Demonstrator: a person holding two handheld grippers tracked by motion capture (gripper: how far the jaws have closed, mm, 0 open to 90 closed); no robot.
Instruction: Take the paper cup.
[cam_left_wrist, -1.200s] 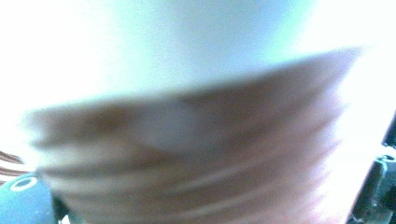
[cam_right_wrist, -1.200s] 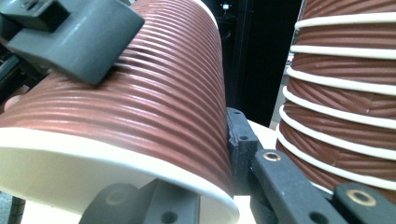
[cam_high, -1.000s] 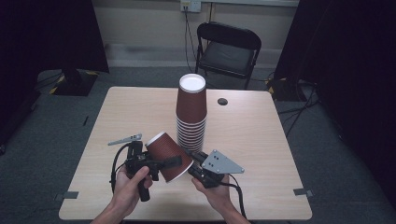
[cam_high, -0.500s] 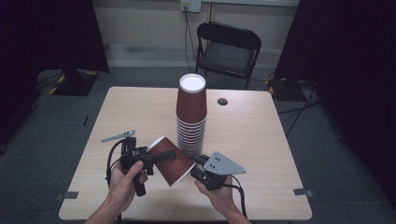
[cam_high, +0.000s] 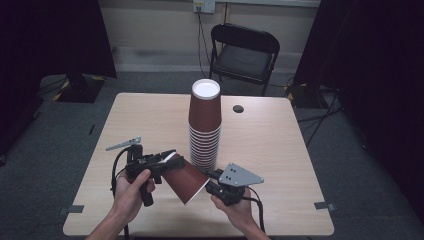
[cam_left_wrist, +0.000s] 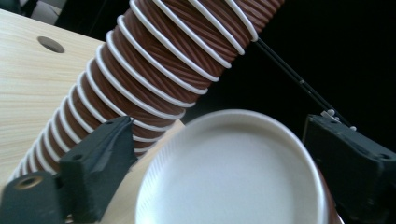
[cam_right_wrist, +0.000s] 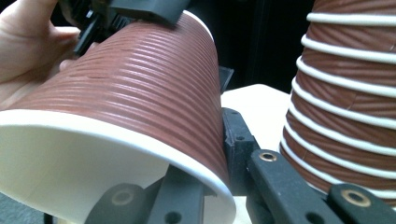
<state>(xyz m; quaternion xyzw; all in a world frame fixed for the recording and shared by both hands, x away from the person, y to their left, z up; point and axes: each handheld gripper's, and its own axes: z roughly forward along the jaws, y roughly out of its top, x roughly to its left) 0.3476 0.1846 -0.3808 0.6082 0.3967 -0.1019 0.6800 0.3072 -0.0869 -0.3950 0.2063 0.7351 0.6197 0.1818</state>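
A single brown ribbed paper cup (cam_high: 184, 176) is held on its side, low over the near part of the surface (cam_high: 300, 165), just in front of the tall stack of upturned cups (cam_high: 204, 125). The left hand-held gripper (cam_high: 167, 156) is clamped across the cup's base end, one jaw either side of the white bottom disc in the left gripper view (cam_left_wrist: 233, 172). The right hand-held gripper (cam_high: 207, 179) is clenched on the wall at the open mouth, with one jaw inside the cup (cam_right_wrist: 135, 135) and one outside in the right gripper view. Two grips on so light a cup could well pull against each other; any twist or tug between the hands would likely crease the thin wall or bend the rolled white rim. The stack (cam_right_wrist: 355, 93) stands close, so a careless swing could topple it. The cup itself looks undamaged: even horizontal ribs, clean white inside, rim round.
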